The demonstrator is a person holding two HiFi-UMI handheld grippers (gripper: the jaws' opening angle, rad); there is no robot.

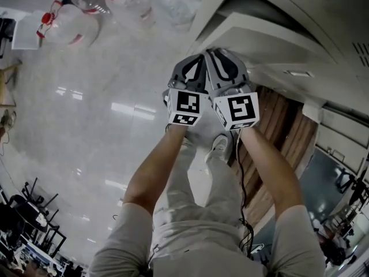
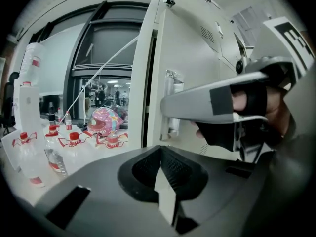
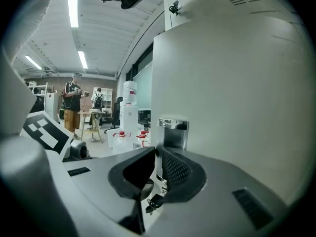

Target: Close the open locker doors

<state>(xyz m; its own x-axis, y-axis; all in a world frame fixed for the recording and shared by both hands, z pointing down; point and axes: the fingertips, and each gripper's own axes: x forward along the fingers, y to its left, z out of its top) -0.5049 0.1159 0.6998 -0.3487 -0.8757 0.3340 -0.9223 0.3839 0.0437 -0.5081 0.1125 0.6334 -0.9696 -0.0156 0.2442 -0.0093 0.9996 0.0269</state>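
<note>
In the head view my two grippers are held side by side, pointing at the white lockers (image 1: 271, 36). The left gripper (image 1: 189, 74) is shut with nothing in it. In the left gripper view its jaws (image 2: 165, 181) meet in front of a white locker door (image 2: 190, 58) with a metal latch (image 2: 171, 100). A dark slit (image 2: 151, 83) runs along that door's left edge. The right gripper (image 1: 226, 69) shows a narrow gap between its jaws (image 3: 154, 174). Through the gap I see the door's (image 3: 232, 83) edge, its latch plate (image 3: 173, 131) and hanging keys (image 3: 151, 202), all beyond the fingertips.
Several water bottles with red caps (image 1: 86, 7) stand on the glossy floor (image 1: 86, 131) to the left of the lockers. A wooden panel (image 1: 285, 126) lies at the right. People (image 3: 73, 102) stand far back in the room beside a water dispenser (image 3: 129, 107).
</note>
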